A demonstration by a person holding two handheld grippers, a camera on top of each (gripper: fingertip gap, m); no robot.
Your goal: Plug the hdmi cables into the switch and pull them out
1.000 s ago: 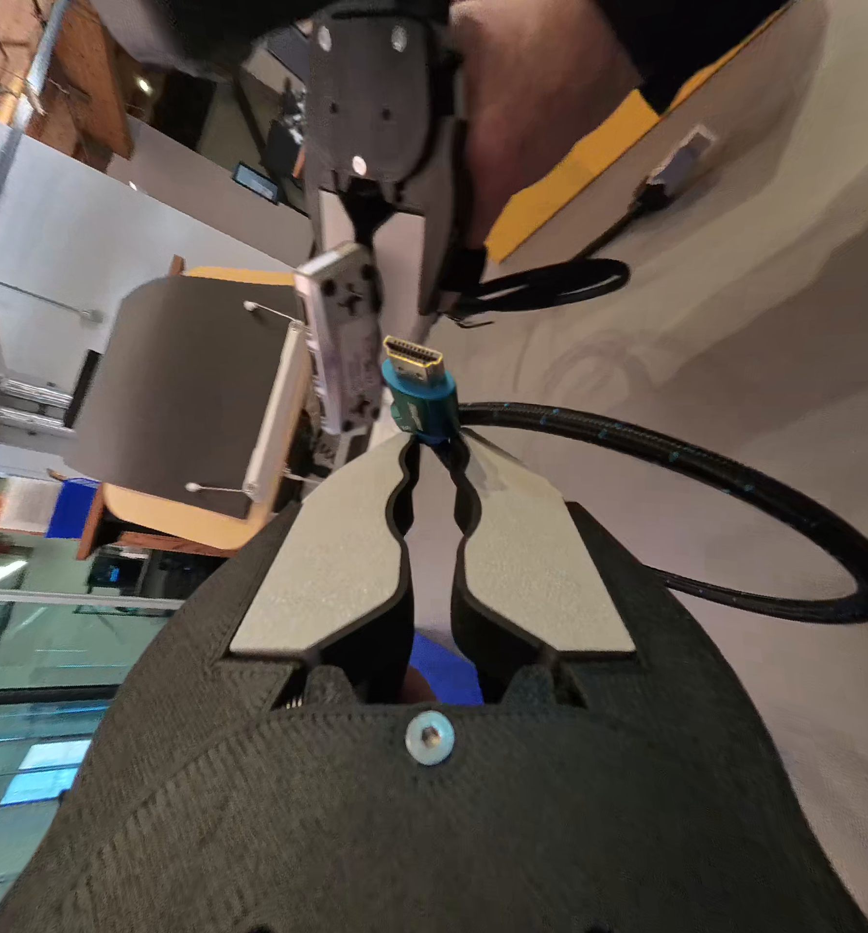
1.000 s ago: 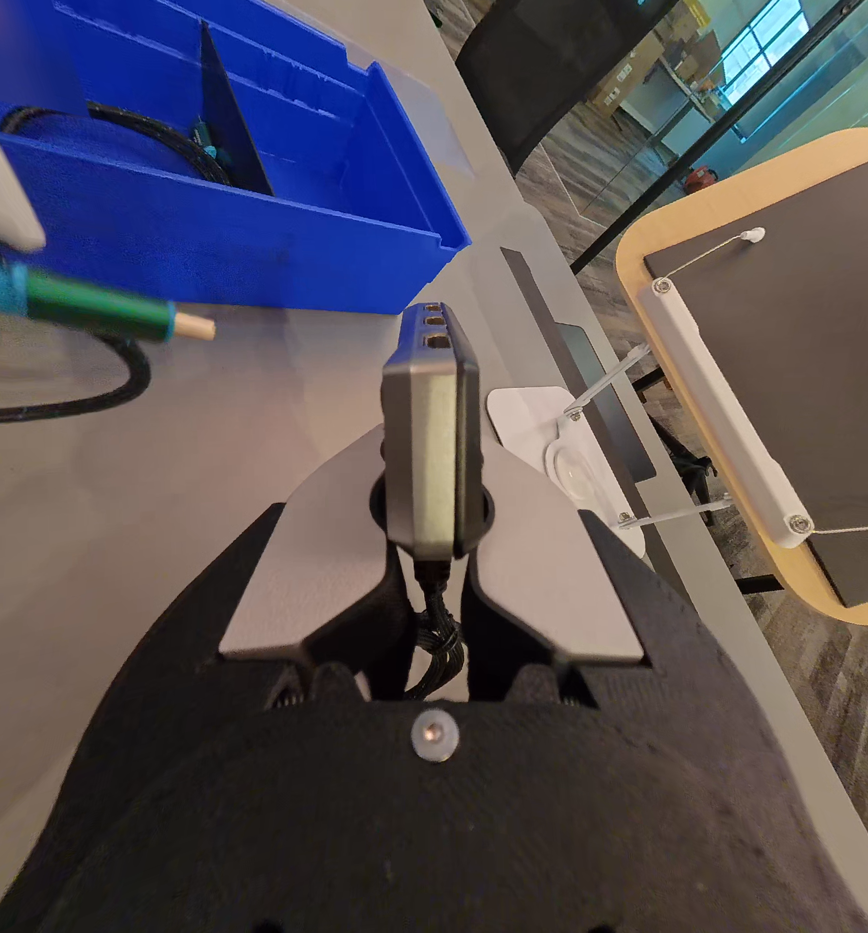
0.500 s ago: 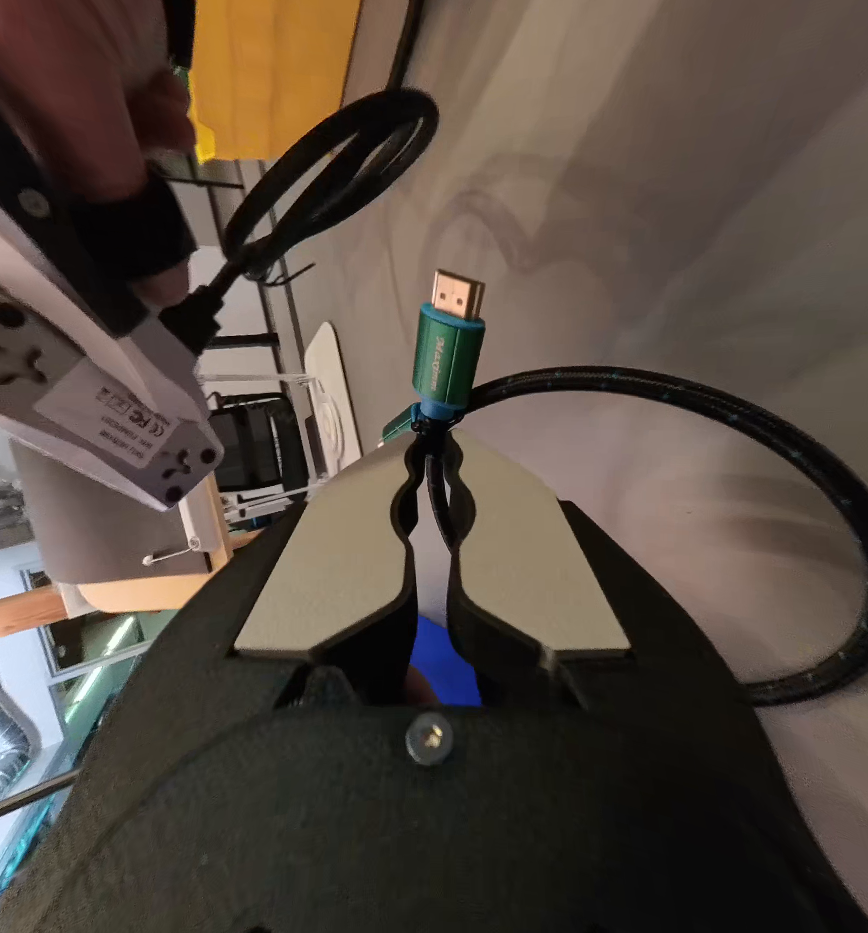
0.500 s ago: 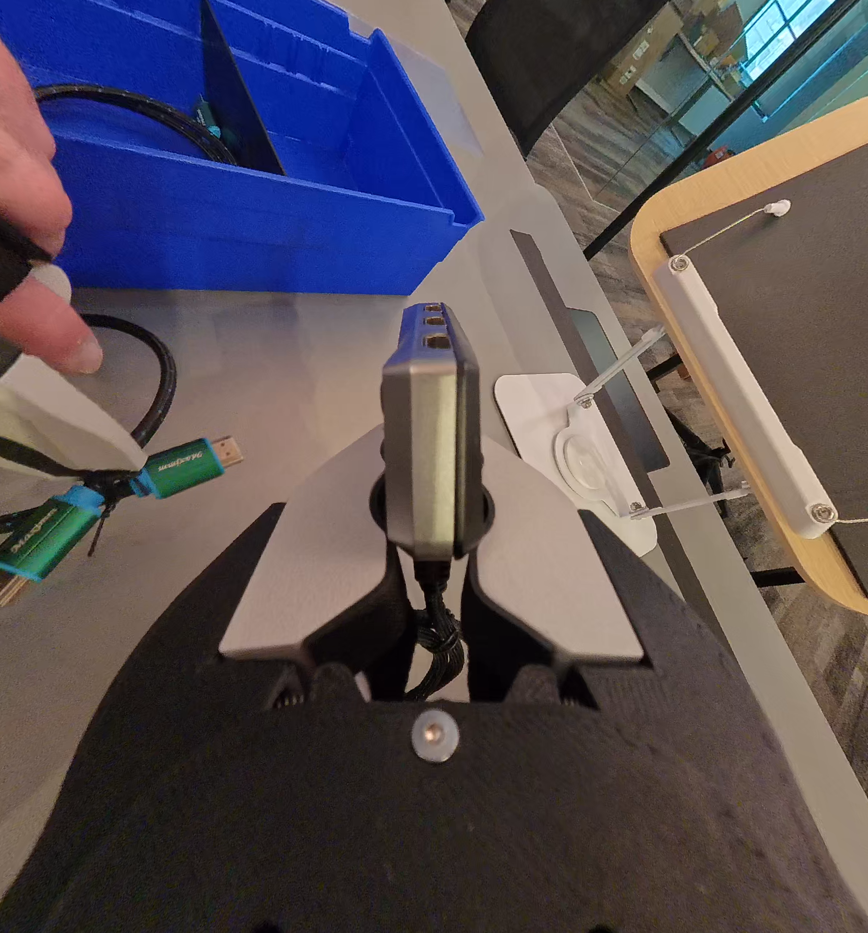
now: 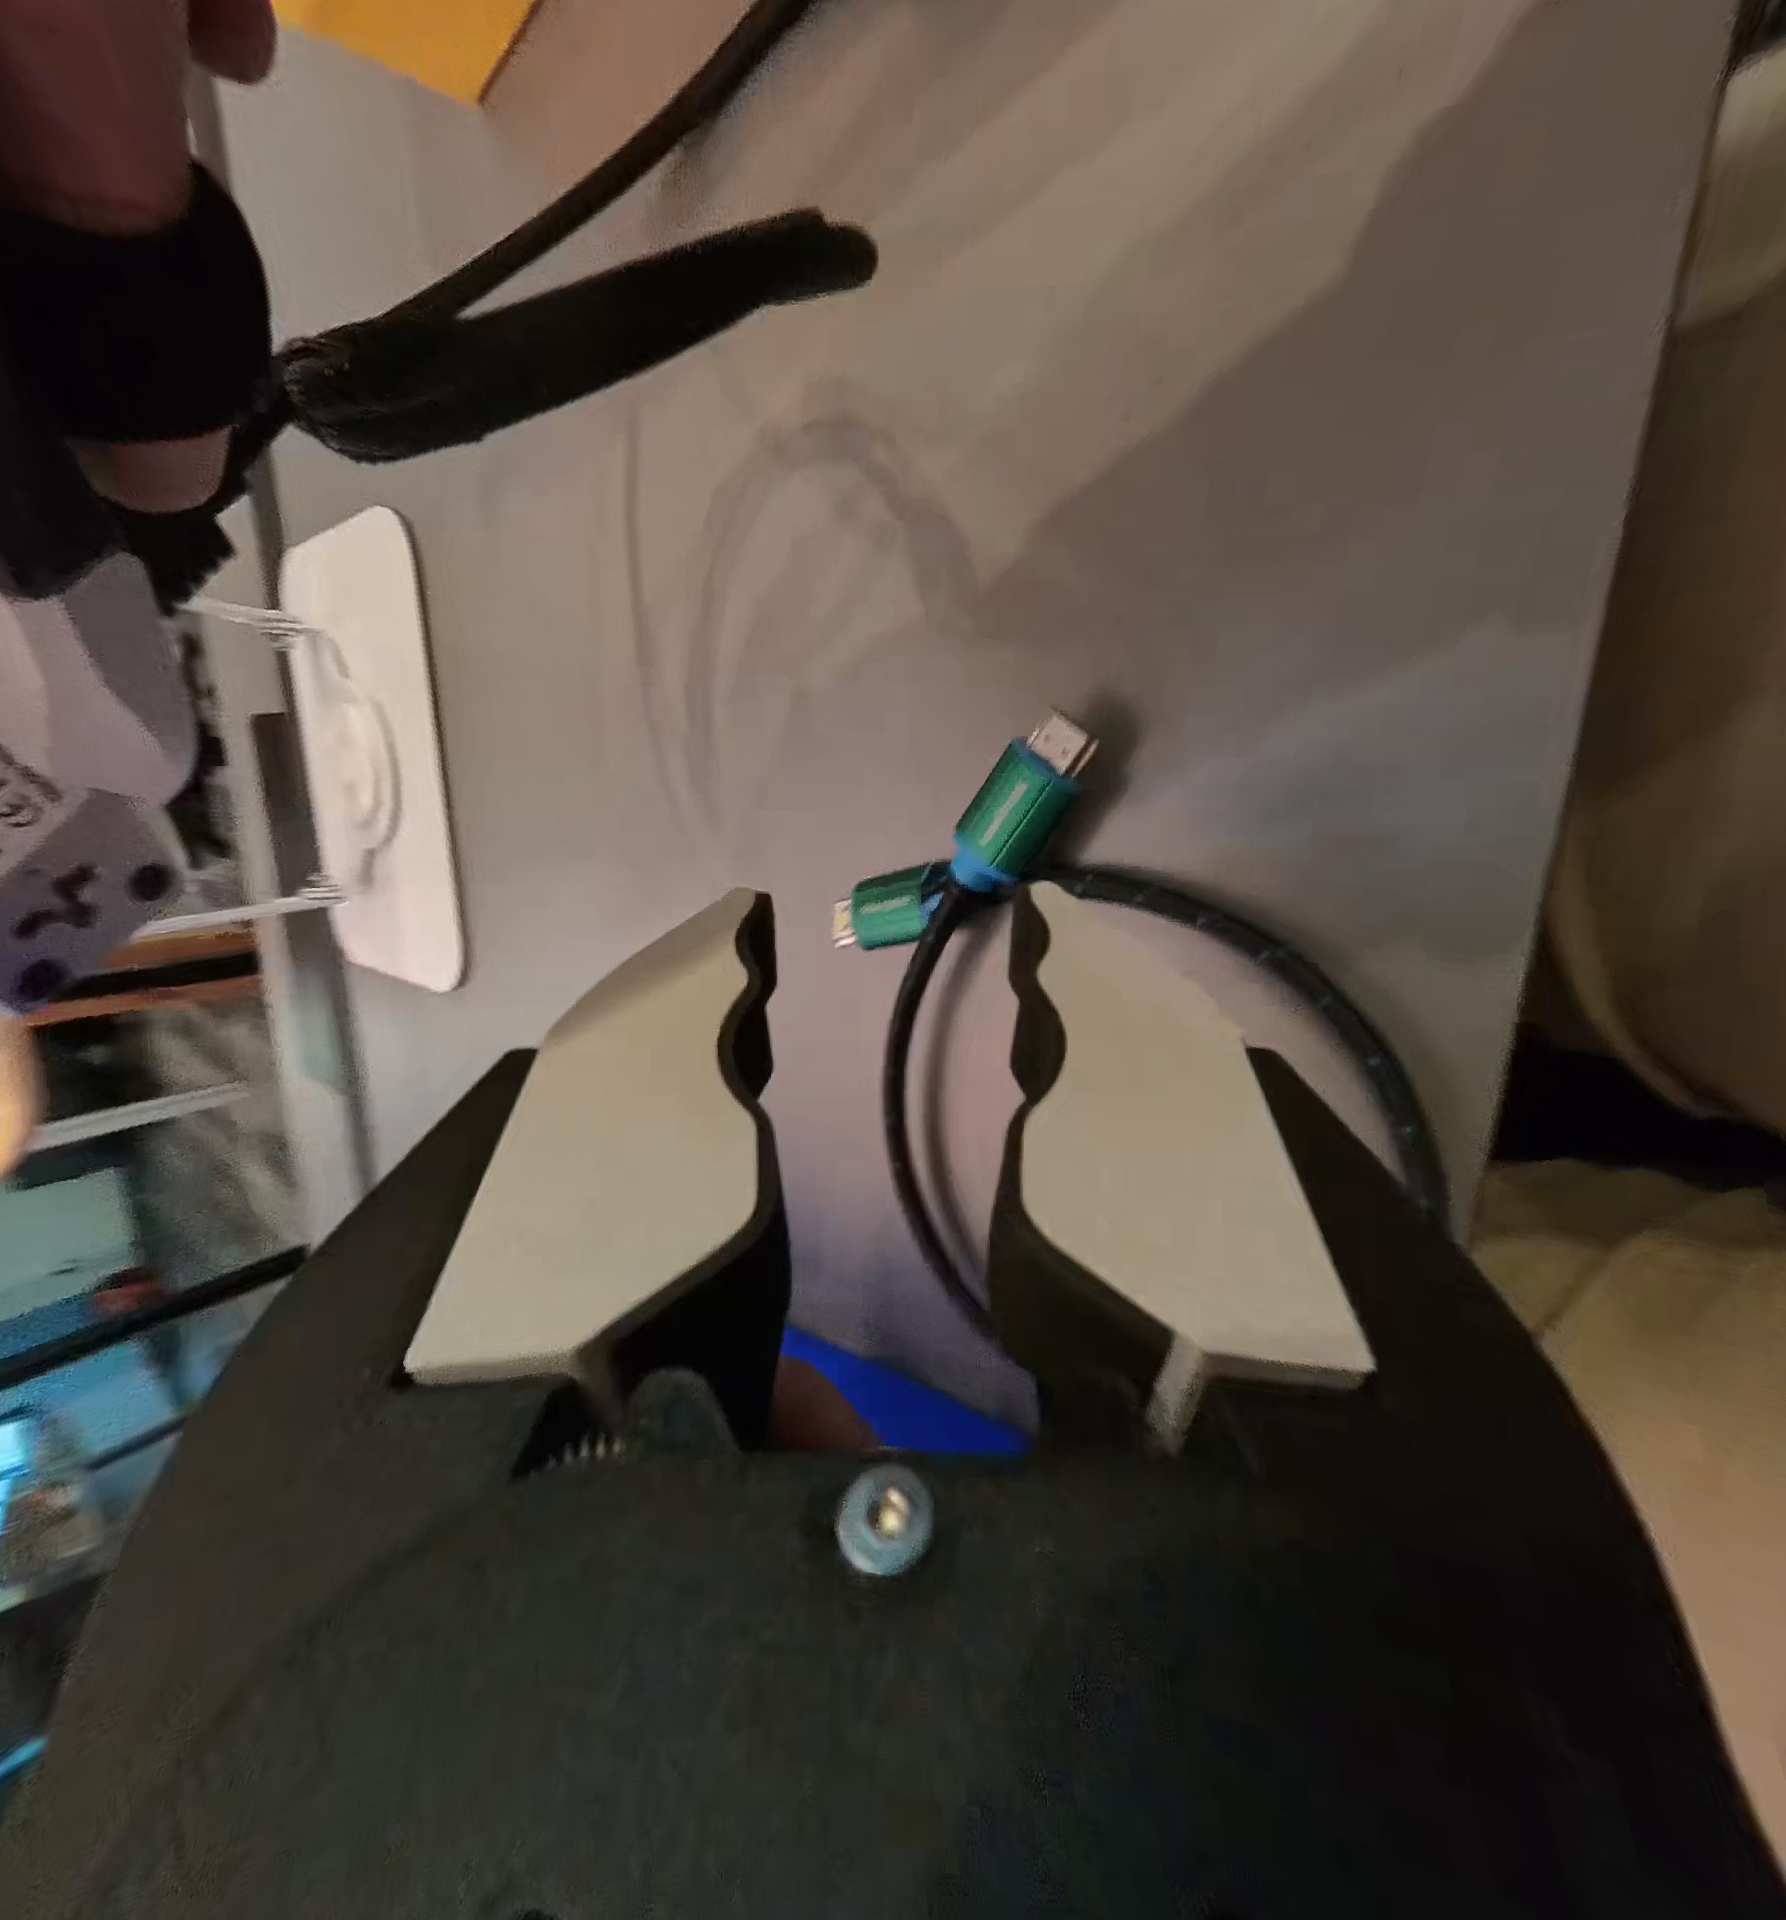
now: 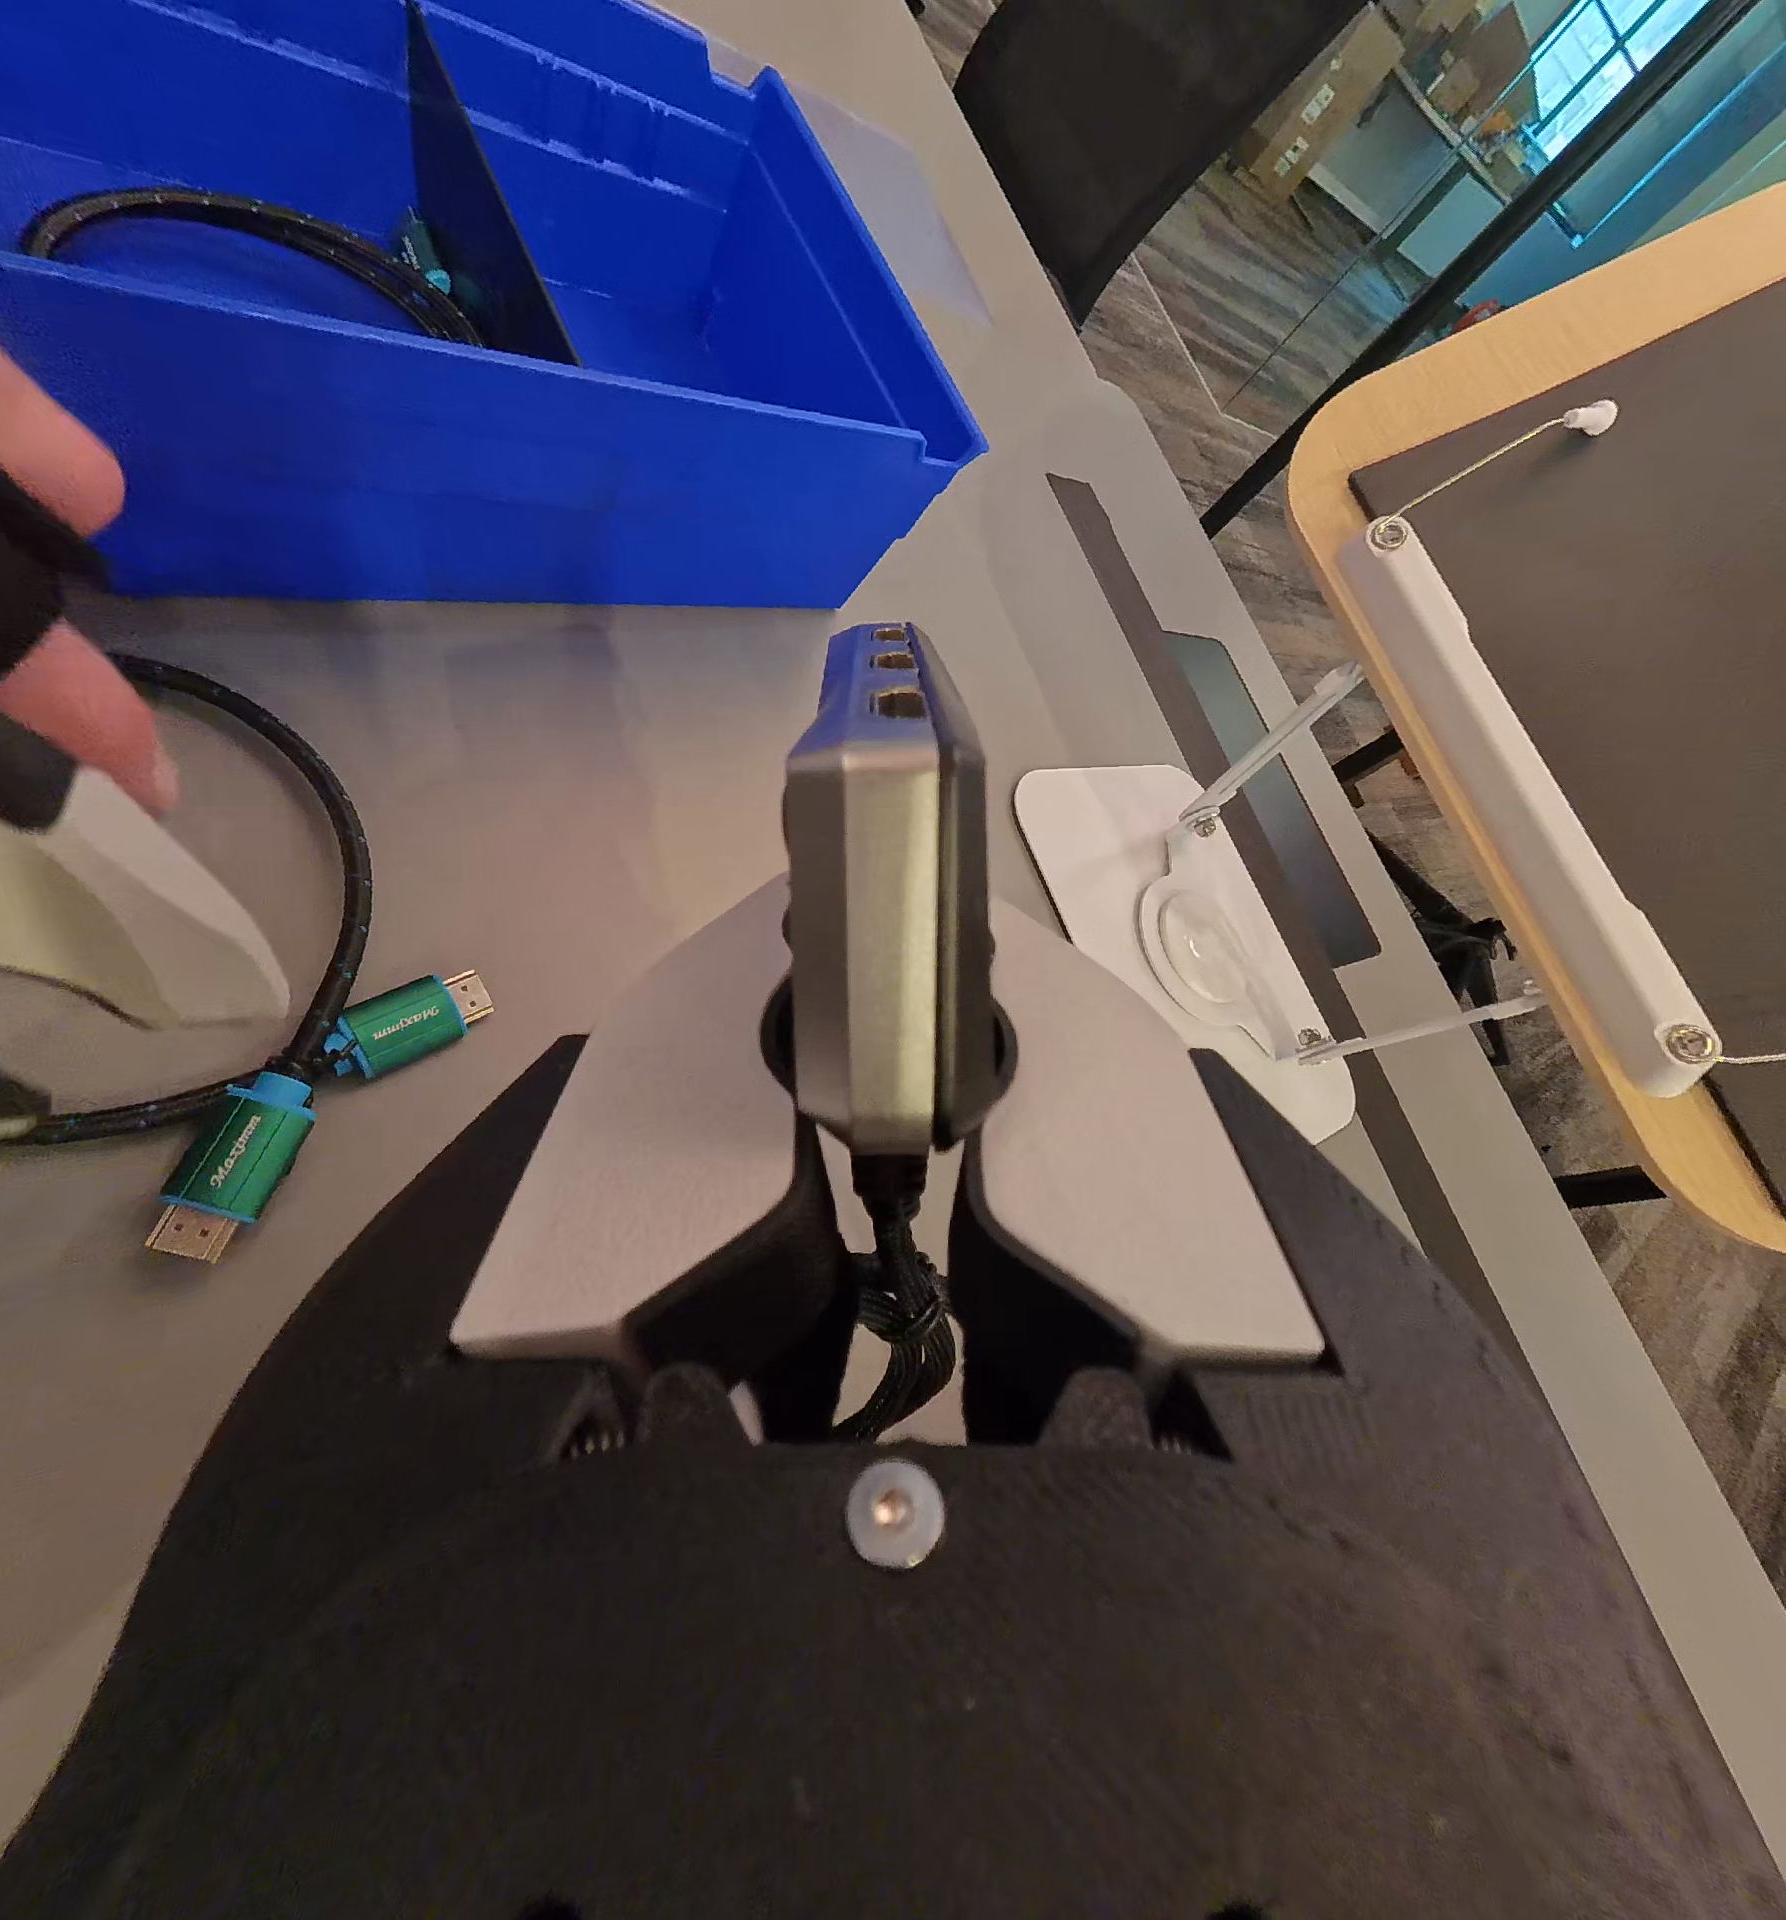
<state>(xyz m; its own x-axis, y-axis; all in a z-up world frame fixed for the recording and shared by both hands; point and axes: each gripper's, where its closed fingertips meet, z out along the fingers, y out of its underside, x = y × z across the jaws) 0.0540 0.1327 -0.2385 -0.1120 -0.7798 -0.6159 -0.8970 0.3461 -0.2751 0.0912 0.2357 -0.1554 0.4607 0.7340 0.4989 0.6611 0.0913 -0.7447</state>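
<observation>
Left gripper (image 5: 884, 935) jaws apart, empty; cable (image 6: 349, 883) coiled on table (image 6: 577, 727), green plugs (image 6: 406, 1023) at 9 o'clock of switch (image 6: 884, 935). Right gripper (image 6: 889, 997) clamped on switch, ports free.

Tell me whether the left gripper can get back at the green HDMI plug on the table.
Probably yes. The left gripper is open, and the green HDMI plug lies on the bare grey table just past its fingertips, with the cable running between the fingers. Nothing covers the plug.

Black textured tool (image 5: 889, 935) bodies, grey fingers (image 5: 608, 1143), silver screw (image 5: 884, 1519)
</observation>
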